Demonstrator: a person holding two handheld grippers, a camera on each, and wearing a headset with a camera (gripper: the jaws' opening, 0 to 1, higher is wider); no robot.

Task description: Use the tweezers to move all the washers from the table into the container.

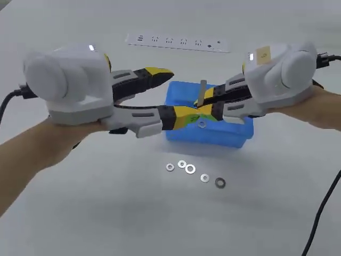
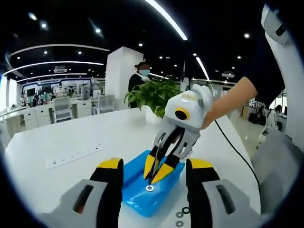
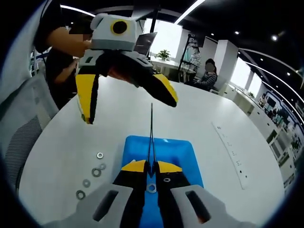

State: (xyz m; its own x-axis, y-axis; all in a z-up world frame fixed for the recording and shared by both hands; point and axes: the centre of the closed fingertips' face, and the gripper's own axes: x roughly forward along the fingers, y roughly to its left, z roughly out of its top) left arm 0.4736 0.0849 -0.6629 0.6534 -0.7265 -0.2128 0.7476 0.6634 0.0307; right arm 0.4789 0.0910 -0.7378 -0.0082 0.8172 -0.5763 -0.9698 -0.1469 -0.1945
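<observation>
A blue container [image 1: 229, 133] sits mid-table. Over it my right gripper [image 1: 205, 109] is shut on thin metal tweezers [image 3: 151, 137], which cross its jaws with the back end up. A washer [image 2: 149, 188] sits at the tweezers' lower tip inside the container; I cannot tell whether it is pinched or resting on the floor. Another washer [image 3: 166, 179] lies in the container. Several washers [image 1: 190, 169] lie in a loose row on the table in front of the container. My left gripper [image 1: 181, 95] is open, its jaws on either side of the container's left end, holding nothing.
A white power strip [image 1: 178, 42] lies on the table beyond the container. The right gripper's black cable [image 1: 319, 213] hangs at the right edge. The white table [image 1: 106, 213] is bare in front of the washers. People and a plant stand far behind.
</observation>
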